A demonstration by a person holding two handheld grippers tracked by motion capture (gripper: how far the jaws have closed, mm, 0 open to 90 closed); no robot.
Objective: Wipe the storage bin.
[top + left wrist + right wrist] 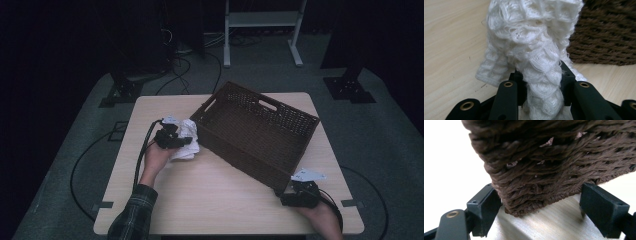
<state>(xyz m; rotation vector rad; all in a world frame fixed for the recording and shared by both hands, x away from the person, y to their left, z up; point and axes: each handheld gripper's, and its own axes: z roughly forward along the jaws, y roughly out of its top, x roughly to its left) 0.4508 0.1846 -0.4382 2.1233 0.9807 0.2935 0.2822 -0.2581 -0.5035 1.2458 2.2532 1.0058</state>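
A white knitted cloth [189,131] [529,37] lies bunched on the table just left of a dark brown woven basket [250,150] [604,45] [554,157]. My left gripper [186,142] [541,75] is shut on a twisted fold of the cloth, and the rest of the cloth rises in front of the jaws. My right gripper [284,191] [539,205] stands at the basket's near right corner. Its jaws are wide apart with that corner between them. The left pad [486,207] is against the weave, while the right pad [599,210] stands off it.
The basket sits askew across the light wooden table [215,200], its handle cut-outs on the long walls. Cables trail off the table's left side. A white metal stand [262,20] and dark frame feet [350,90] are on the floor beyond.
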